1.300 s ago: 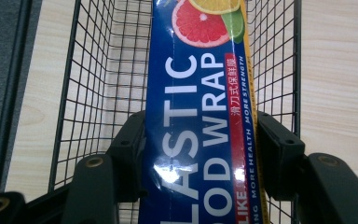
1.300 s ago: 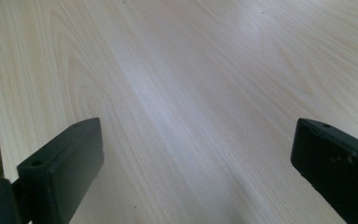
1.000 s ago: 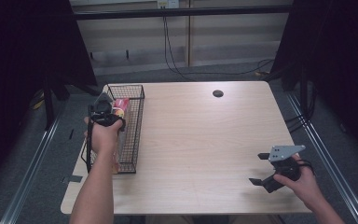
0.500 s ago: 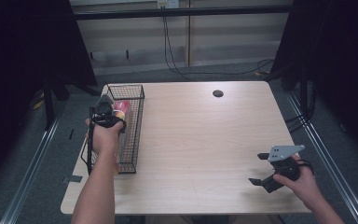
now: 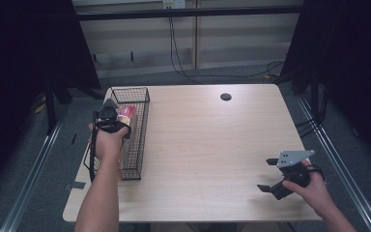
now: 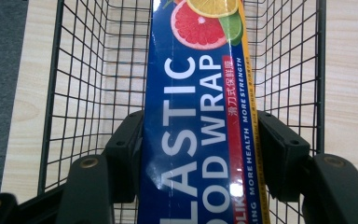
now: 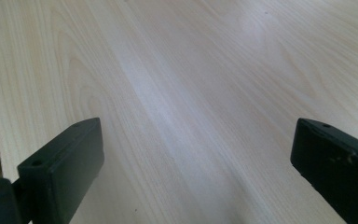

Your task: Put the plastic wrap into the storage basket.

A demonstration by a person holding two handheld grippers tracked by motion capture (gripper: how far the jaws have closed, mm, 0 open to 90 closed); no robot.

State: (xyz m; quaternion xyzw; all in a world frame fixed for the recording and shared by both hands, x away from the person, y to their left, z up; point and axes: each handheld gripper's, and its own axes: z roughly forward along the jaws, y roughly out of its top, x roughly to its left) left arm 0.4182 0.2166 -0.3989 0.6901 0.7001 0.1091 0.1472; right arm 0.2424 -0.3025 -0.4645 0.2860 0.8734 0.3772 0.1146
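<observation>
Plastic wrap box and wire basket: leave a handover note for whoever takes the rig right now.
Left gripper: shut on the plastic wrap box, holding it over the wire basket at the table's left edge.
Right gripper: open, holds nothing, near the table's right front corner.
Done: box gripped and at the basket.
Left: probably lower it in and release; whether it touches the basket floor can't be told.

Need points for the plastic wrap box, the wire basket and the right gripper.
plastic wrap box (image 6: 196,130): left gripper view, on its blue printed face between the jaws.
wire basket (image 5: 142,140): high view, on its right-hand mesh wall.
right gripper (image 5: 268,176): high view, midway between its fingertips, near the table's right front.
</observation>
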